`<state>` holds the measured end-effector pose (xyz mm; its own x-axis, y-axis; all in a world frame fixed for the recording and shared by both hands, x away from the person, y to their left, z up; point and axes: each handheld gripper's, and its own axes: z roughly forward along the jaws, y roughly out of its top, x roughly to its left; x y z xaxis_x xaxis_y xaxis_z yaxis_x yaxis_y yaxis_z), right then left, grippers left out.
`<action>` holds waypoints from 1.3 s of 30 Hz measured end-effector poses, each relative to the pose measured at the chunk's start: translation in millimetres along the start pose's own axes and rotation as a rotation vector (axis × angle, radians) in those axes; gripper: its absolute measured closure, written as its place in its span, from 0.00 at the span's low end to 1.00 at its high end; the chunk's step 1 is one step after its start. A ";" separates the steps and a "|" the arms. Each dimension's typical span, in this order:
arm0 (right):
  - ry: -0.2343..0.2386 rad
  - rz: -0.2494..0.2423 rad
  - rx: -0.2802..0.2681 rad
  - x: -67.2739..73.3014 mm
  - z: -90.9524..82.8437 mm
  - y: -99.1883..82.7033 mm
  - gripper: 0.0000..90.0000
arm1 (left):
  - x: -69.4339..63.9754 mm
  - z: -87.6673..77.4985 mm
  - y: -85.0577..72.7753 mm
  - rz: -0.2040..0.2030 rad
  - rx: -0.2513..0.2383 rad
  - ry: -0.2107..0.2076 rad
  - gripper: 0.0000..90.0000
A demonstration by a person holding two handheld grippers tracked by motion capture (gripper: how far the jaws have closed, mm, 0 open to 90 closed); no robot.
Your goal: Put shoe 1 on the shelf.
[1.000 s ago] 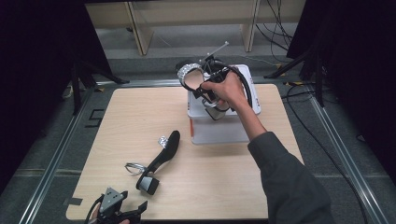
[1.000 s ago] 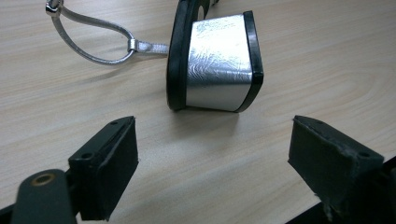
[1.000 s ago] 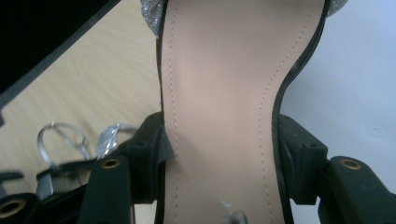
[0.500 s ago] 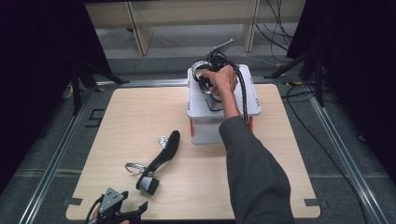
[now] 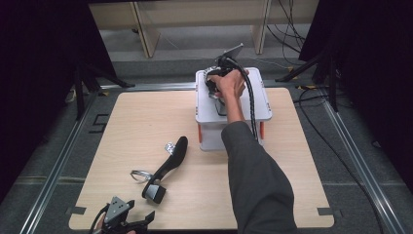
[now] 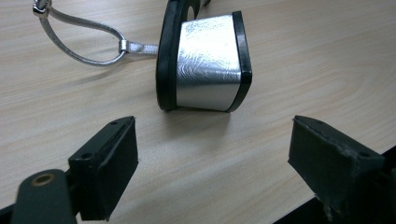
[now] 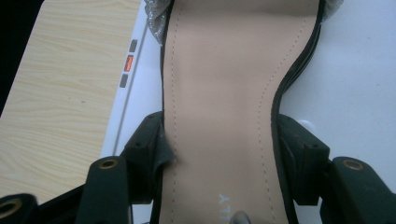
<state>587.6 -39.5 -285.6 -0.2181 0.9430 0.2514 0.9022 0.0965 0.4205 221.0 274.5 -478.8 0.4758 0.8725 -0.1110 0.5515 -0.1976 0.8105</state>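
A black sandal with a silver block heel [image 6: 208, 63] lies on its side on the wooden table [image 5: 122, 126], its silver strap [image 6: 79, 32] trailing to the left. My left gripper [image 6: 212, 154] is open just short of that heel, near the table's front edge [image 5: 124, 220]. A second sandal with a beige insole [image 7: 219, 93] lies along the lid of a white box [image 5: 260, 105]. My right gripper [image 7: 219, 140] is shut on its sides. The person's hand holds that gripper [image 5: 221, 80] over the box's far half.
The white box has orange latches [image 5: 199, 132] and stands at the table's far middle. A black cable [image 5: 251, 105] runs from the right gripper along the sleeve. Metal rails [image 5: 58, 165] border the table, with dark stands behind.
The right gripper has carried its sandal rightward from the box's far left corner to over the lid, and the forearm has swung left. The left gripper has stayed put.
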 end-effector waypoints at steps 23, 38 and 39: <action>0.305 -0.257 -0.241 -40.8 -93.6 -32.7 0.26 | 0.2 -0.1 -0.2 -0.011 0.017 0.021 0.17; 0.374 -0.463 -0.281 -95.0 -104.4 -171.9 0.25 | 2.4 -0.6 0.9 -0.077 0.012 0.026 0.17; 0.379 -0.457 -0.278 -95.6 -101.3 -177.6 0.25 | 4.7 2.3 1.5 -0.051 -0.018 0.002 0.17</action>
<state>410.6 -179.1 -296.0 -0.7184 0.6442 0.2625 0.5690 0.3272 0.7544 225.7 277.3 -479.4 0.4459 0.8822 -0.1513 0.5622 -0.1445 0.8142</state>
